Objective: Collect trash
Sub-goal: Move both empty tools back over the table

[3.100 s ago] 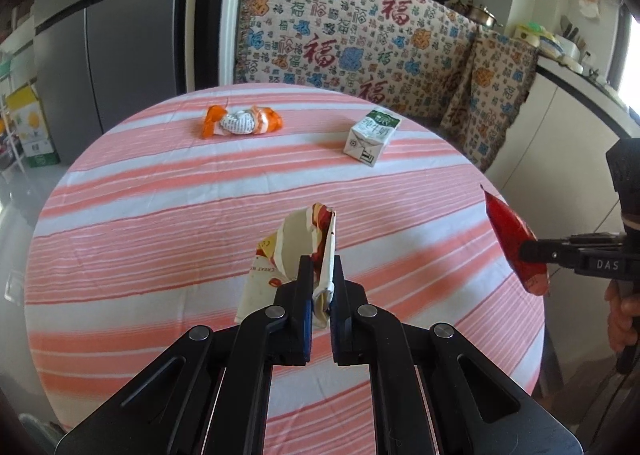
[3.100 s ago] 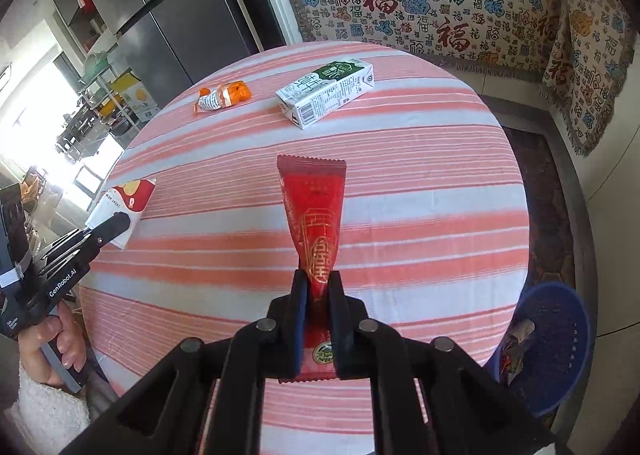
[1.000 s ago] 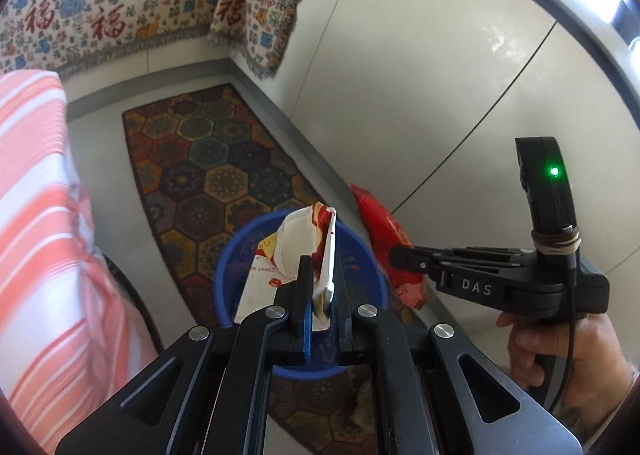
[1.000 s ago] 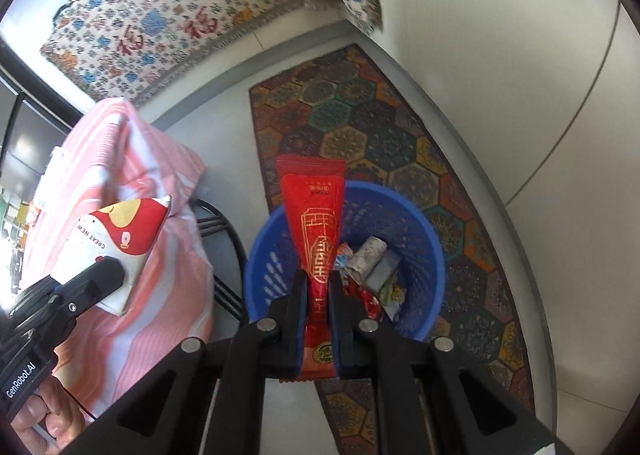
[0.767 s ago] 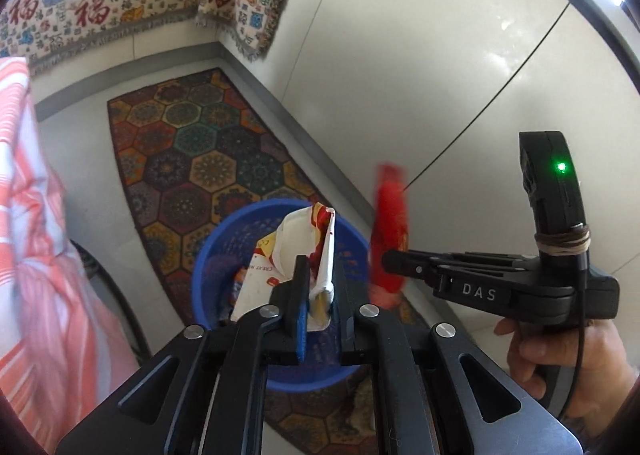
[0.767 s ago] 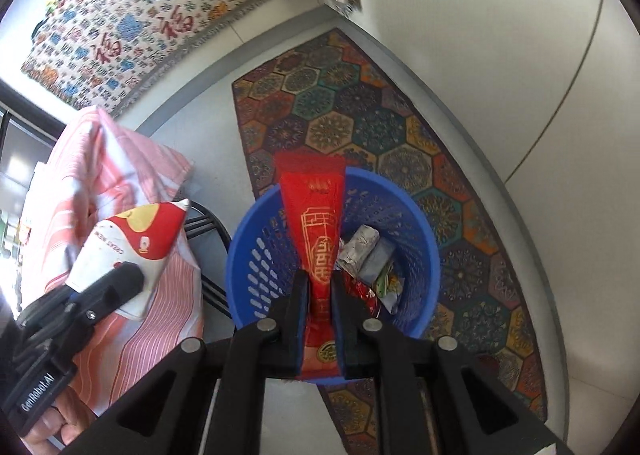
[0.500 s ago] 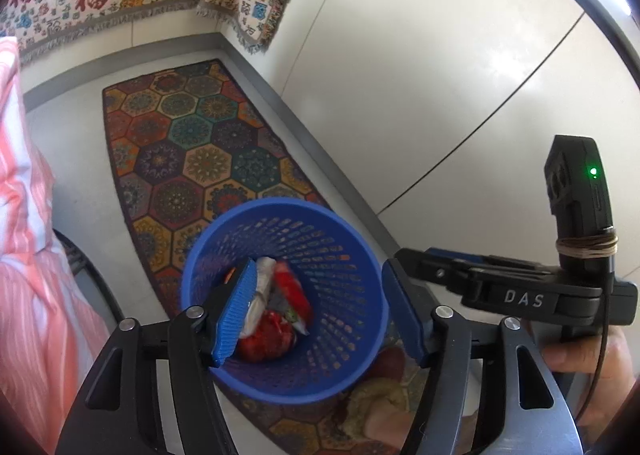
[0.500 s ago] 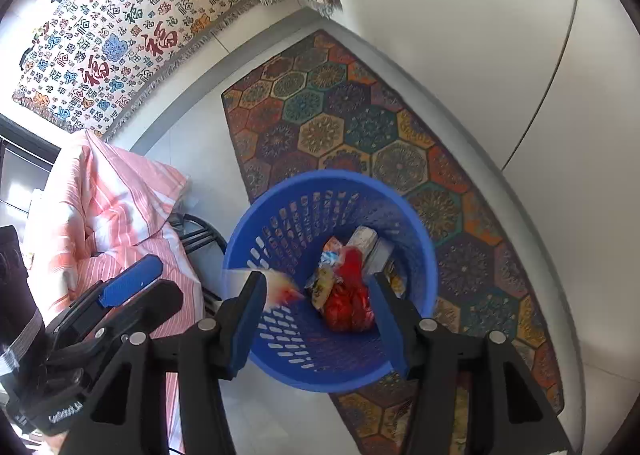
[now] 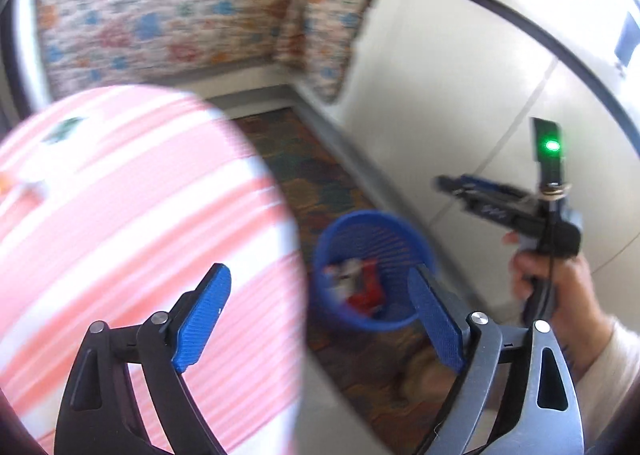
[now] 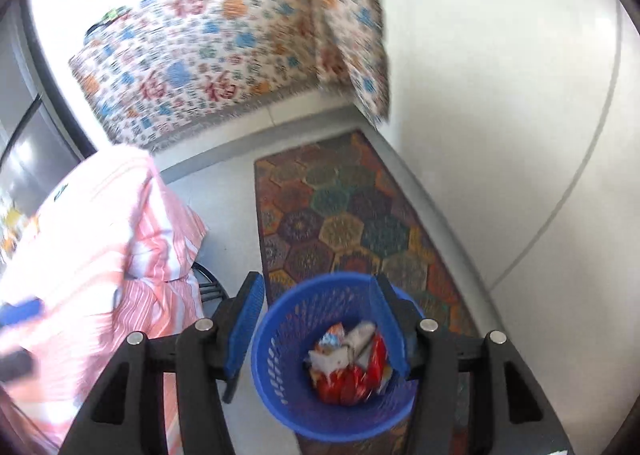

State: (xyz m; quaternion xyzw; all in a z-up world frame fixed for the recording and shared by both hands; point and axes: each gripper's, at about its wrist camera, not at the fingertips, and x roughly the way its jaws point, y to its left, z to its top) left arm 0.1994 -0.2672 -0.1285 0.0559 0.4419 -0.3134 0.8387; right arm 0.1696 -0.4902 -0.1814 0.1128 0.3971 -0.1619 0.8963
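Both grippers stand open with nothing between their blue pads. In the left wrist view the left gripper (image 9: 320,319) has its jaws spread wide, and they have just been opening further; the gap between them shows the edge of the striped cloth (image 9: 120,195) at 9 o'clock and the blue basket (image 9: 340,307) toward 3 o'clock. That view is blurred. The right gripper (image 9: 444,183) appears there at 3 o'clock, held in a hand (image 9: 560,287) with a pale sleeve below it, and a green light glows on its upper part.

In the right wrist view the right gripper (image 10: 316,331) is parted about halfway, its jaws having opened within the last second, and it points down over the basket (image 10: 280,387), whose rim sits between the two pads. The trash (image 10: 348,363) lies in the bottom of the basket: red and white wrappers heaped together, touching one another. The basket stands on a patterned rug (image 10: 340,215) that runs toward 12 o'clock. The striped cloth (image 10: 100,255) hangs at 9 o'clock, just beside the basket. A flowered cloth (image 10: 224,55) hangs at 11 o'clock, and a white wall fills the side from 1 to 4 o'clock.
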